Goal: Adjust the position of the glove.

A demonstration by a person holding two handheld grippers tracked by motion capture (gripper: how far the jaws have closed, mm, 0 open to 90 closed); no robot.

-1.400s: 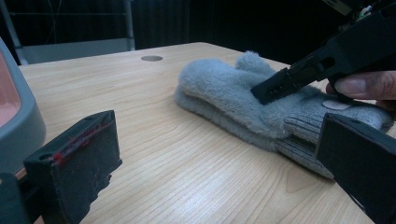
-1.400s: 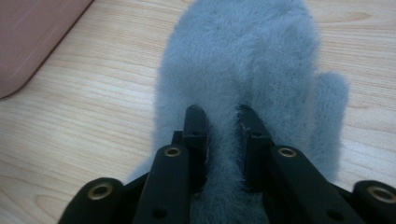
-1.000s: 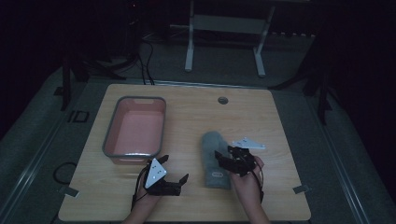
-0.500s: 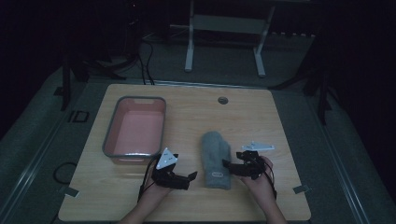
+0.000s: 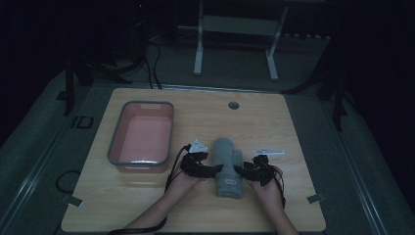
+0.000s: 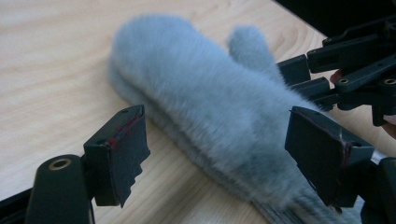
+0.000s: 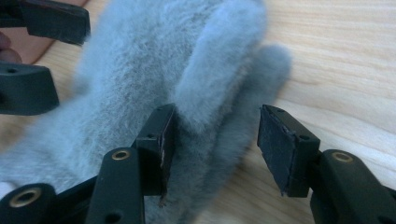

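Note:
A grey fuzzy mitten [image 5: 226, 159] lies lengthwise on the wooden table [image 5: 274, 122], cuff toward me. Up close it looks like two mittens stacked [image 6: 210, 102]. My left gripper [image 5: 215, 170] is at its left side, open, with its jaws [image 6: 219, 158] straddling the cuff end and not pressing the fur. My right gripper [image 5: 242, 171] is at the mitten's right side, also open. In the right gripper view the mitten [image 7: 154, 60] has its thumbs between the open gripper's [image 7: 224, 147] jaws, and the left pad touches the fur. Each gripper view shows the other gripper [image 6: 355, 70] [image 7: 37, 46] across the mitten.
A pink tray with a grey rim [image 5: 115, 142] stands at the left of the table, a short way from my left hand. A round cable hole [image 5: 233, 105] sits near the far edge. A metal stand [image 5: 235, 24] is on the floor beyond the table.
My left gripper has moved right and forward up to the mitten's left side. My right gripper has shifted slightly off the mitten's top to its right side.

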